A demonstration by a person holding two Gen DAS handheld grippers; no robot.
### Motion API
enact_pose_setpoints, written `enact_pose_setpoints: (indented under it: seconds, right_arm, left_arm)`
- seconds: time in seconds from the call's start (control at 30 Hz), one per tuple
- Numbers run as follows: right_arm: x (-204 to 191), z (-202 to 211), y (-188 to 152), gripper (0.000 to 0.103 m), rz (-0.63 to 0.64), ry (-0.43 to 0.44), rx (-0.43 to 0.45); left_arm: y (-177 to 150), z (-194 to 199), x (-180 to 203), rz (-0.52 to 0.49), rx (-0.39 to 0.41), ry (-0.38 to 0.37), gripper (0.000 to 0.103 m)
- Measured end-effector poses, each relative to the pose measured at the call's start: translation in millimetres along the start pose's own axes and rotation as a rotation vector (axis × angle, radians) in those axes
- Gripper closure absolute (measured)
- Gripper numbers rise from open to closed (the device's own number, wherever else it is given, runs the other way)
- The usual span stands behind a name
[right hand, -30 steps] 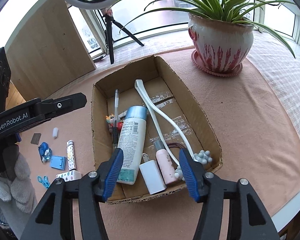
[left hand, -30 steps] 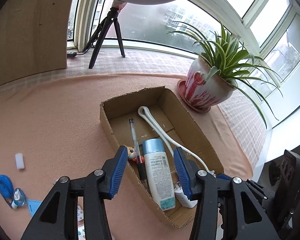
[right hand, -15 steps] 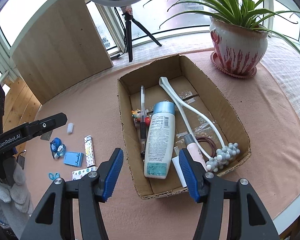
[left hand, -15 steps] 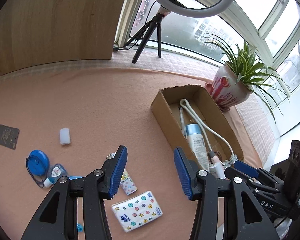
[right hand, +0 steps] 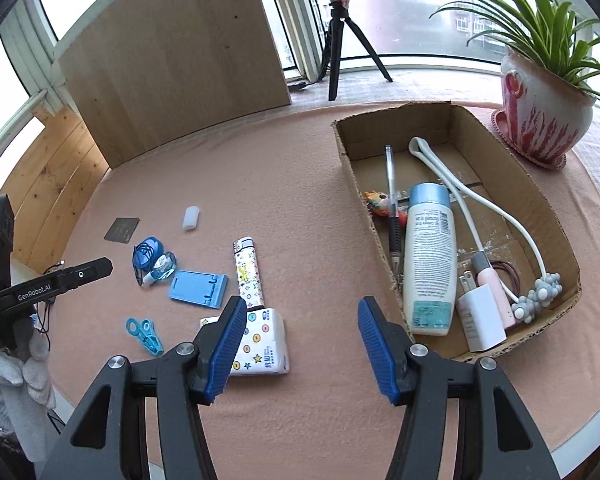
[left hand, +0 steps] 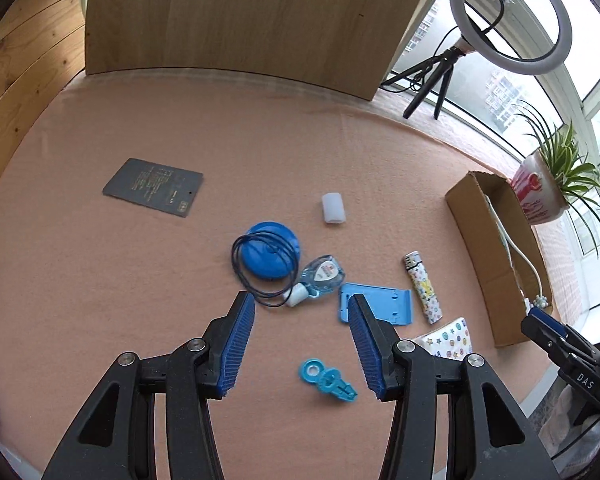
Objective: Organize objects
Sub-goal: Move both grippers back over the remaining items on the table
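Two fisheye views, each looking down along one gripper. Left wrist view: the left gripper [left hand: 301, 342] hangs over the pink-covered counter [left hand: 140, 280] with its jaws apart and nothing between the blue pads. Landmark: the blue phone stand [left hand: 384, 304], lying flat just beyond the right pad. Left of the stand lie a small clear bottle [left hand: 320, 278] and a blue round case [left hand: 269, 256] ringed by a dark cord; right of the stand, a patterned lighter [left hand: 422, 288] and a tissue pack [left hand: 448, 338]; nearer the camera than the stand, a blue clip [left hand: 327, 376]. The cardboard box [left hand: 484, 248] sits well to the stand's right. Right wrist view: the right gripper [right hand: 302, 348] is likewise spread wide and empty, its left pad over the tissue pack [right hand: 262, 340]. The stand [right hand: 198, 286] lies beyond that pack; the box [right hand: 540, 200], right of the stand, holds a white bottle [right hand: 428, 264], a pen [right hand: 391, 200] and a white charger [right hand: 482, 318].
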State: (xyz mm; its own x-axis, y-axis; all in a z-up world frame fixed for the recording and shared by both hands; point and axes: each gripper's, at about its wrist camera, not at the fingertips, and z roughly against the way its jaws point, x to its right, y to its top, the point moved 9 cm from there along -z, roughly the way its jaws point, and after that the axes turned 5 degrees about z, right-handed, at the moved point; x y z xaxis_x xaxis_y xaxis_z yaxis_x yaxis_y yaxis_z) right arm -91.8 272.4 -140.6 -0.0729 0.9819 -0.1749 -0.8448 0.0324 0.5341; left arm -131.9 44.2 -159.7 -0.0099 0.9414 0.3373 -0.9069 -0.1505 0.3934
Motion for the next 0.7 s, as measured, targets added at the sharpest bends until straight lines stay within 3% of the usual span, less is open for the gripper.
enact_pose_setpoints:
  seconds: [0.17,0.3,0.7]
  right_arm:
    - [-38.5,-7.1,-1.2,0.049,0.05,0.025,0.027]
    - [-68.9,-18.7,-6.0,0.049,0.079,0.072,-0.004]
    - [-125.5,-54.1,-32.5,0.049,0.167,0.108,-0.124]
  left_arm:
    - [0.6,-0.5,-47.5,0.048,-0.008,0.033,0.051]
    - [-0.1,-9.0,-66.8,0.071,-0.022,0.04,0.051]
    - [3.6,-37.5,-56.9,0.041,-0.07,-0.015,0.051]
